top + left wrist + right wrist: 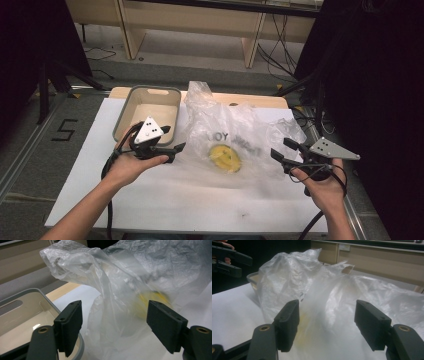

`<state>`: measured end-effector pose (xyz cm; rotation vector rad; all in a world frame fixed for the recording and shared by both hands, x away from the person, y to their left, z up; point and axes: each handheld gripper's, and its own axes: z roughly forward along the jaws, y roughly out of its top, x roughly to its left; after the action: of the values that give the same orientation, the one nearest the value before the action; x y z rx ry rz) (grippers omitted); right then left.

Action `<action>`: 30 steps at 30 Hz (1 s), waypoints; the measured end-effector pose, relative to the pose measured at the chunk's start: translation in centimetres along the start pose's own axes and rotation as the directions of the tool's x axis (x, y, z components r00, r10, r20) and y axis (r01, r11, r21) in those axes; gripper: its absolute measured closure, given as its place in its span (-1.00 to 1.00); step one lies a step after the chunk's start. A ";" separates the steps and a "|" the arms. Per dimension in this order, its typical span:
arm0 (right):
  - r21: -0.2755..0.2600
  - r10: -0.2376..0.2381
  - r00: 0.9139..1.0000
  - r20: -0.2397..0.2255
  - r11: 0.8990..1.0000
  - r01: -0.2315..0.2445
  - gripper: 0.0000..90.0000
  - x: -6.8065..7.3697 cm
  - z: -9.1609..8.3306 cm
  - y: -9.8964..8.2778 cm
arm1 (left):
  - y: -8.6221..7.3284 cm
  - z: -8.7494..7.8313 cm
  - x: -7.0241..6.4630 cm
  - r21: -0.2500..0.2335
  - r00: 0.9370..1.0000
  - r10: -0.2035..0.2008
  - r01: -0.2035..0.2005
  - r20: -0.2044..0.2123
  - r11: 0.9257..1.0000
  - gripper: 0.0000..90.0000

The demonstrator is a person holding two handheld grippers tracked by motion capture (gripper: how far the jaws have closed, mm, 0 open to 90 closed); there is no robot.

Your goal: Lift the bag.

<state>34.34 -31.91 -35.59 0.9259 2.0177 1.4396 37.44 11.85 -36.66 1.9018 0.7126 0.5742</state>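
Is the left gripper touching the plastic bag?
Apart. In the left gripper view the left gripper has open jaws with bare pads, short of the plastic bag.

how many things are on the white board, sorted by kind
clear plastic bag: 1
yellow thing inside the bag: 1
grey bin: 1
total: 3

Clear plastic bag (235,135) with yellow item (225,157) mid-table; left gripper (172,148), right gripper (281,151) flank it, both gaping.
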 end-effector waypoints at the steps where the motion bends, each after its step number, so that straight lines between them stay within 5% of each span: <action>1: -0.001 -0.006 1.000 -0.003 1.000 0.006 -0.16 0.1 -0.1 -0.1 | -0.1 -0.1 -0.1 0.000 1.000 -0.001 0.001 0.001 1.000 -0.37; 30: 0.088 0.014 0.993 -0.117 0.996 -0.003 -0.15 3.1 0.8 -5.9 | -5.7 -1.3 -1.2 0.055 0.999 0.013 -0.015 0.037 0.998 -0.42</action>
<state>31.48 -30.31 -41.41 0.9058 2.1806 1.4512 34.43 13.75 -41.41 1.9650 0.6982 0.5317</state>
